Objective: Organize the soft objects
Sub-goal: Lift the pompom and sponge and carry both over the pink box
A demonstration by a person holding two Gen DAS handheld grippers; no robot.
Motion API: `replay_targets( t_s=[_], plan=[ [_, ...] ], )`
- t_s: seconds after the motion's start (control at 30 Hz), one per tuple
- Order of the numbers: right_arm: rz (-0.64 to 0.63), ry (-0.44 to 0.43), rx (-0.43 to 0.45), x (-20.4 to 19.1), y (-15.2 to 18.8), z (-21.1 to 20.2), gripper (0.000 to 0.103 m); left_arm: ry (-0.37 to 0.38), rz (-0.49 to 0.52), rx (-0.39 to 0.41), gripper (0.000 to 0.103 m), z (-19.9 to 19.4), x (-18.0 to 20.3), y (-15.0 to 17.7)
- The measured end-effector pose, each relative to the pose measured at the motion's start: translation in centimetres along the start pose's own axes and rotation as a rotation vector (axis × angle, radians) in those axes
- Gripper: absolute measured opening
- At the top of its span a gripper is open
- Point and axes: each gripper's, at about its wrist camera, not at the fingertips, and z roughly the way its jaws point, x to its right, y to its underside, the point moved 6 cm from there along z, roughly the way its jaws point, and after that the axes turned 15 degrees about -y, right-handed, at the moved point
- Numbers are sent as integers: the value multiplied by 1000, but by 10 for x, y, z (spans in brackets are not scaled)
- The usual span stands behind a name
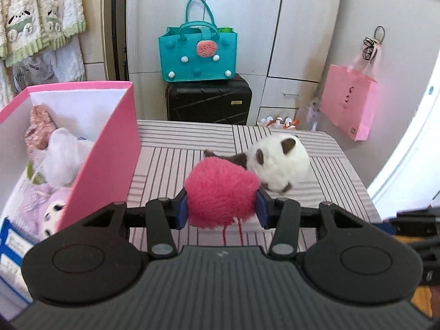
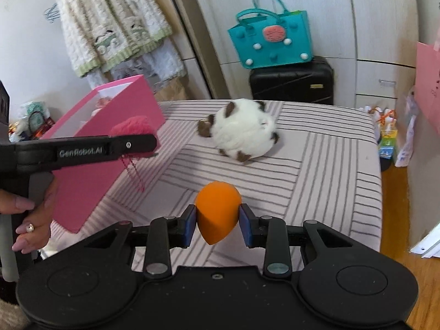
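Left wrist view: left gripper [image 1: 222, 206] clamped on pink pompom [image 1: 221, 194], pink box [image 1: 110, 148] close leftward; right gripper [image 2: 217, 221] pinching orange sponge [image 2: 217, 211], farther off

a home bedroom: white wardrobe doors [image 1: 247, 13] at 12 o'clock, a black suitcase [image 1: 209, 101] before them with a teal tote bag [image 1: 198, 55] on top, fleecy clothes [image 1: 41, 13] hanging at 10 o'clock, and a striped sheet [image 2: 316, 165] covering the surface below.
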Motion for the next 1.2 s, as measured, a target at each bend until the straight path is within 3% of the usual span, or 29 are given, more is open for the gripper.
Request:
replay_targets(
  t_s=[0.2,0.4,0.6,0.77,0.87,1.03,1.2],
  plan=[
    [-11,-35,-22,-23,1,-11,38,61,62,-12,46,-28,-13,11],
    [-24,-52,-27,-47,2,-25,38,64,100,46,46,-64,-24,17],
    [-84,-61,6,-81,1,-35,38,104,113,48,47,-96,-39,24],
    [-165,-52,0,-113,3,-48,38,136,134,5,47,-119,-57,33],
    [-207,-37,8,-128,3,-56,38,126,165,51,47,-142,-66,38],
    [-244,-40,20,-149,3,-67,39,225,148,17,47,-168,-77,43],
    [-278,-81,24,-173,1,-75,39,251,158,16,47,-188,-92,40]
  ],
)
